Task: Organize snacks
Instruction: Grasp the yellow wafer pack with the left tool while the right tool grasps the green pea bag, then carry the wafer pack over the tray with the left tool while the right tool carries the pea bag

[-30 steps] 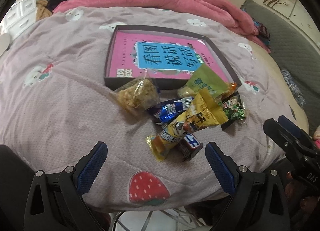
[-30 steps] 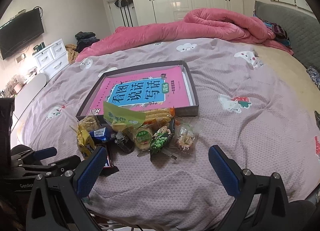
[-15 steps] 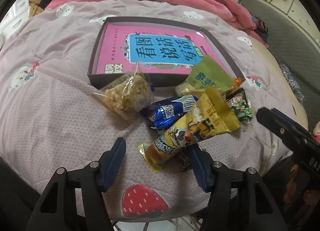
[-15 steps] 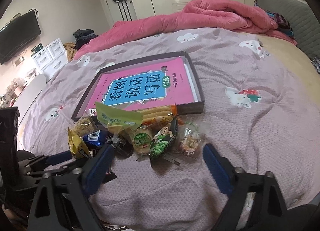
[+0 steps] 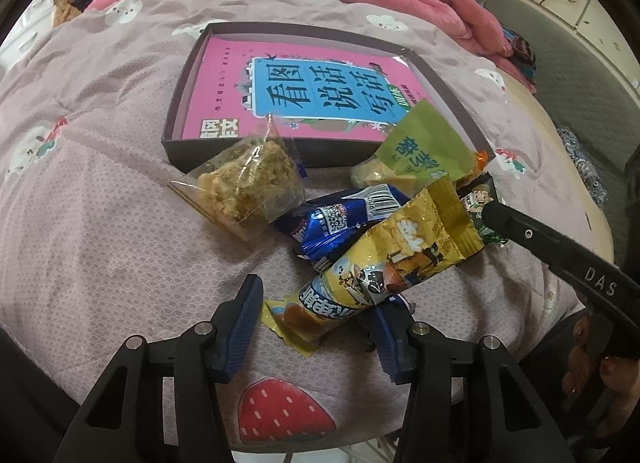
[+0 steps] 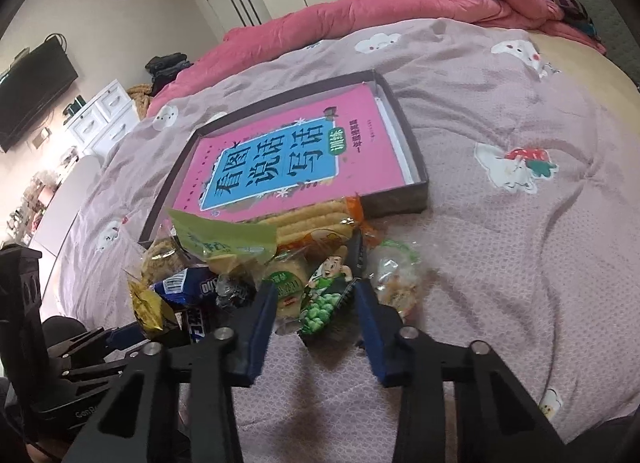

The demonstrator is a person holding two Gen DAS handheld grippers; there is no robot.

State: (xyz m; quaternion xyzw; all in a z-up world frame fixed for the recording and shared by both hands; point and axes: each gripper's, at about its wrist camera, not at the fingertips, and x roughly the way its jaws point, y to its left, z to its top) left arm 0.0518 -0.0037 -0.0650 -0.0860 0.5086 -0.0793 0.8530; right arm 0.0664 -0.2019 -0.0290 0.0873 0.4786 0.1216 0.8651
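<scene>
Left tool closing round near end of yellow snack pack, pads not yet pressing. Right tool likewise closing, green pea pack between pads, no squeeze seen. Grab step. Next: pinch, lift, carry to box beyond pile on bed.

black gripper frames w/ blue ribbed pads, silver screws, "das" lettering.

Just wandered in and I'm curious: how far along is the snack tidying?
Nothing looks sorted yet: the box holds only a book, and the snacks lie piled in front of it. The left gripper has been closing around the yellow packet, the right gripper around the green pea packet. Everything remains to be moved.
</scene>
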